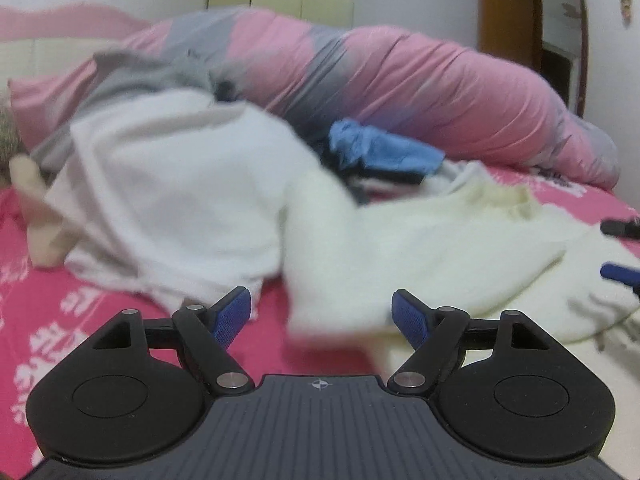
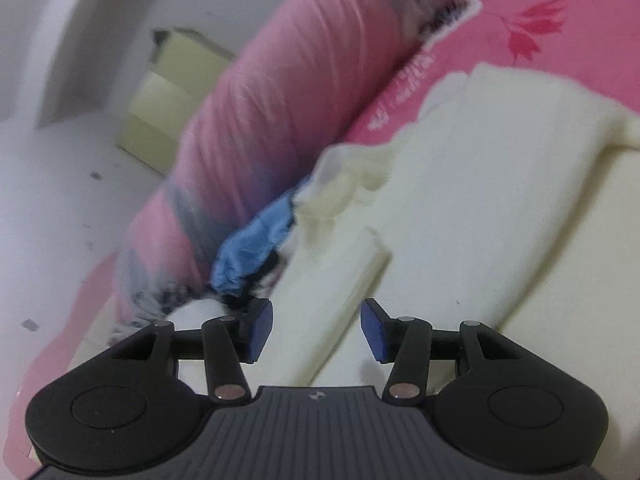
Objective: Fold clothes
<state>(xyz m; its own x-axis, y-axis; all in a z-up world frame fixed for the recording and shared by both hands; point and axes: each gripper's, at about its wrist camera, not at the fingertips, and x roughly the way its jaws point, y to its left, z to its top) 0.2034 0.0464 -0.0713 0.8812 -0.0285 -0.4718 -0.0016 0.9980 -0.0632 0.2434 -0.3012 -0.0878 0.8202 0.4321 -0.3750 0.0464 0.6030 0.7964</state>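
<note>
Cream knitted sweater (image 1: 420, 256) spread on pink printed bedsheet (image 1: 80, 320).
Left gripper (image 1: 322, 316) released, right gripper (image 2: 316, 332) released above sweater; bare sheet at near-left edge.

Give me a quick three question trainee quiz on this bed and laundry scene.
1. True or false: the left claw grips the cream sweater.
2. Which lies nearest the rolled duvet? A blue cloth B sweater C beige toy
3. What colour is the bedsheet?

Key: 1 false, its pads are apart with nothing clamped; 2 A; 3 pink.
</note>
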